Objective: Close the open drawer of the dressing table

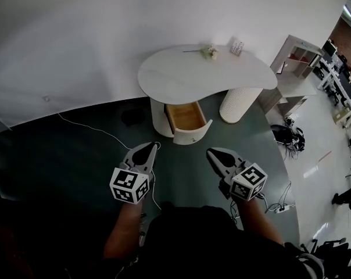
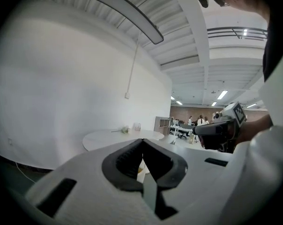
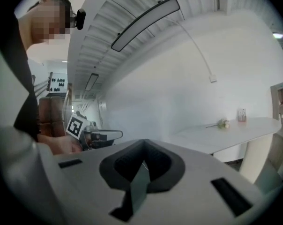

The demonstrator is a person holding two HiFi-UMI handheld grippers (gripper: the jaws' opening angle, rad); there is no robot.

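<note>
Head view: dressing table stands against the white wall, with a white kidney-shaped top on two pedestals. The drawer in the left pedestal is open and pulled out toward the person; its wooden interior is visible and looks empty, and its curved white front faces the grippers. The ribbed white pedestal stands to the right of the drawer. On the tabletop near the wall are a small flower and, just right of it, a small clear container. Left gripper is held over the dark green floor, short of the drawer front and apart from it. Its own view shows the left gripper clenched, pads meeting at the tip, nothing between them. Right gripper is level with the left one, to the right of the drawer front and also clear of it. Its own view shows the right gripper likewise pressed together and empty. A white cable runs across the floor at left. A shelf unit stands to the right of the table.
</note>
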